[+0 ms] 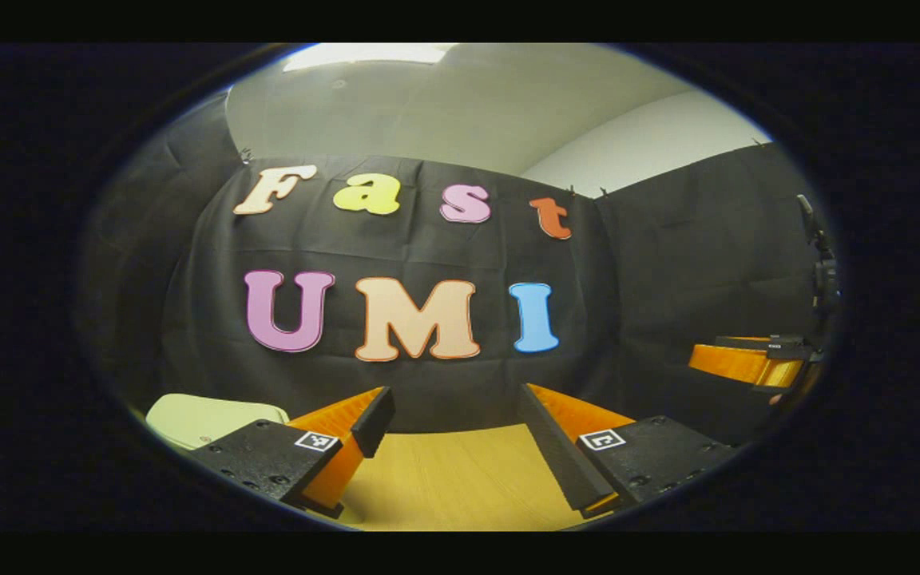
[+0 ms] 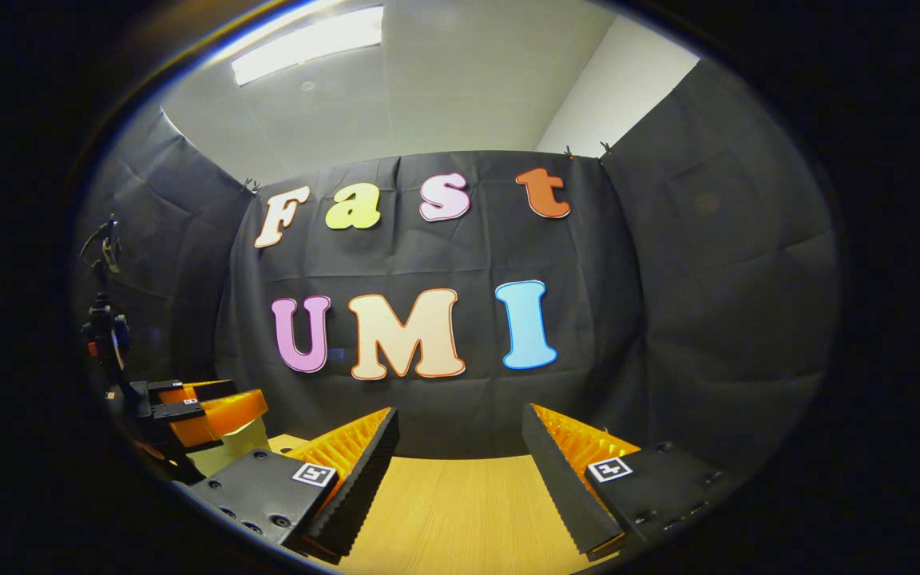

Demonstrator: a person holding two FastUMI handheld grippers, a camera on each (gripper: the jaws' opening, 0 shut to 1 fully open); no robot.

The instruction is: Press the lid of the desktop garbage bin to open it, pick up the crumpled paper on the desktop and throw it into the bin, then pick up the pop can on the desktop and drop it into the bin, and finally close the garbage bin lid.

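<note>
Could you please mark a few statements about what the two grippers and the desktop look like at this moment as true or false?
1. The left gripper has its fingers spread apart with nothing between them. True.
2. The right gripper is clamped on a pop can. False: its fingers stand apart with only bare wooden desktop between them.
3. A pale bin sits at the lower left of the left gripper view. True.
4. In the right gripper view, the left gripper appears far on the right side. False: it appears on the left side, in front of the pale bin.
5. The desktop is dark metal. False: it looks like light wood.
</note>
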